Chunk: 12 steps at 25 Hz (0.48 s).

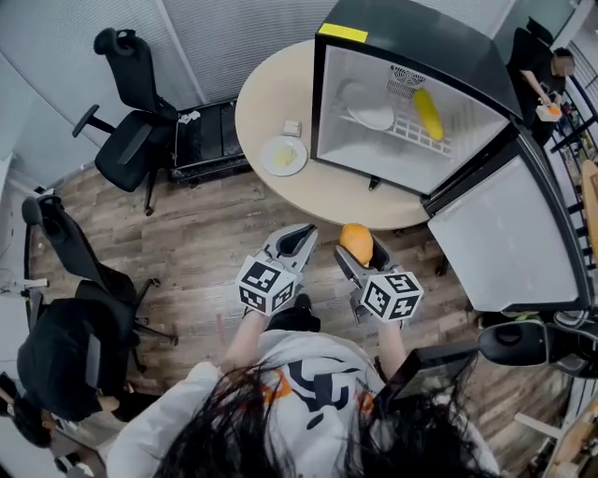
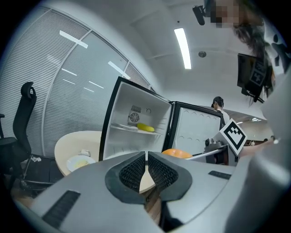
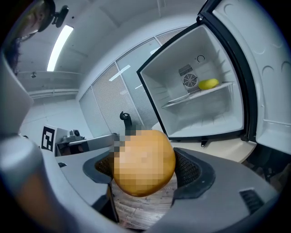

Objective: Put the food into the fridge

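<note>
Round orange fruit (image 1: 355,243): up in the air in the right gripper, over the brown wood floor, near the table edge, not yet in the fridge.
Right gripper (image 1: 358,252): clenched on the fruit, with one dark bumpy pad on each side of its middle.
Left gripper (image 1: 291,245): closed up tight, with nothing inside, just beside the right one.
Small black fridge (image 1: 411,28): up on the round beige table (image 1: 271,103), white inside.
White fridge door (image 1: 505,243): swung wide open.
Wire shelf (image 1: 411,131): loaded with a long yellow food (image 1: 428,112) and a flat white dish (image 1: 369,112).
Fridge bottom: bare, with room under the shelf.
Small white plate of pale yellow food (image 1: 283,156): on the table, left of the fridge.
Feel of the fruit: likely firm, a bit heavy, smooth and round, so quick to roll or slip.
Best hold: across the fattest part, as now, with a gentle squeeze, since a hard one could bruise it.
Next move, as a guess: forward and up into the open fridge.
Danger: a roll off the shelf or out the front, so best let go low and well inside.
</note>
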{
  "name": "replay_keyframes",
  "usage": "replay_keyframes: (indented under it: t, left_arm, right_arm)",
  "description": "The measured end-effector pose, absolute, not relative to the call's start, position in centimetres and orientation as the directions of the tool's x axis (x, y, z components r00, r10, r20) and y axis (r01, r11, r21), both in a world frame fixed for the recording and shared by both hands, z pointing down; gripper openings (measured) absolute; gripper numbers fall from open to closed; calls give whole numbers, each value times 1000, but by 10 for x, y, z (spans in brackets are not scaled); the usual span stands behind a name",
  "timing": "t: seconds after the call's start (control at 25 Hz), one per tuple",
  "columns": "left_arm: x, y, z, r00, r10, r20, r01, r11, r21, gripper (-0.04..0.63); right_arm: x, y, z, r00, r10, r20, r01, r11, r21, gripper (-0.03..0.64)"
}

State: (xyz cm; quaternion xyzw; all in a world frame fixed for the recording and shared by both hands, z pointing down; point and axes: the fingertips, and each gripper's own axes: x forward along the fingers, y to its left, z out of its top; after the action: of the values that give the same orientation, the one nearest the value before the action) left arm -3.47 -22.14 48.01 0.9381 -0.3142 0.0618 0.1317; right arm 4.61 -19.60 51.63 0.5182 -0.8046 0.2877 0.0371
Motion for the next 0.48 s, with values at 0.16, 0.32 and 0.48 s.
replay_keyframes:
  t: [0.16,0.32,0.48]
  left_arm:
    - [-31,-243,481,812,-553,184,-583,-781,223,12]
    - [-25,-252,484,831,-526,181,-556,-797,236,12]
    - [-19,-255,486,842,-507,182,-538,-806,245,12]
  right_arm:
    - [50,-211,516,-431,-825,365,-869,270,-416,371]
    - [55,-219,516,-405,-833,376,-882,246,-402,372]
    - [63,-222,518,-384,-838,387,-891,226,-394,371]
